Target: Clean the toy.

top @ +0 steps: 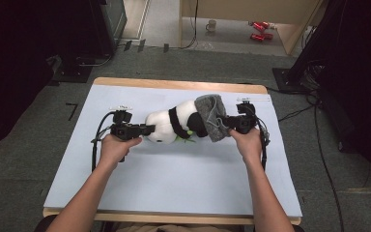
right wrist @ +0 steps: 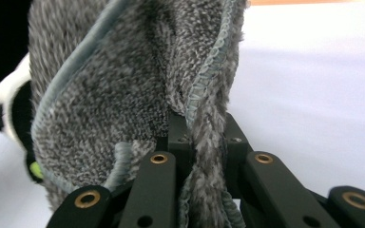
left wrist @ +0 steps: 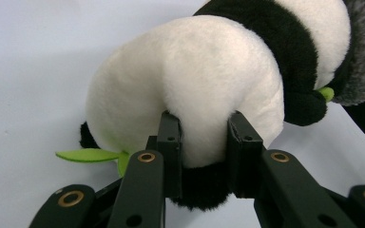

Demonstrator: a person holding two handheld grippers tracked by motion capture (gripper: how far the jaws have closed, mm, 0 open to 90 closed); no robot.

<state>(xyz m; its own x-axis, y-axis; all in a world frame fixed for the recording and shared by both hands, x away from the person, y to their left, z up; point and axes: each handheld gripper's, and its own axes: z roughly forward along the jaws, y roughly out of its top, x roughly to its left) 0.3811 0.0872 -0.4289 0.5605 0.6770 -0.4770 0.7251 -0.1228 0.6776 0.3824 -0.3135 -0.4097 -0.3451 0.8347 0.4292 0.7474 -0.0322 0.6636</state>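
The plush panda [top: 171, 126] is held lying lengthwise across the tabletop [top: 174, 179], nearer its far edge than its near one and roughly midway between the left and right edges. Its white rump is pinched by the left tool [top: 147, 129]; in the left gripper view the two black jaws are seen pressed into the white fur [left wrist: 190, 95], with a black patch tucked below them. A green felt leaf [left wrist: 88, 155] is seen sticking out beside the left jaw, its root hidden behind the tool. The panda's head end is covered by a grey towel [top: 212, 116], so the face cannot be made out. A fold of that towel [right wrist: 123, 95] is clenched by the right tool [top: 228, 124]; in the right gripper view the cloth is squeezed between the jaws and the stitched hem [right wrist: 209, 71] is seen running up from them. Much of the panda there is blocked by the towel, with just a sliver of white and black left visible at the left margin.
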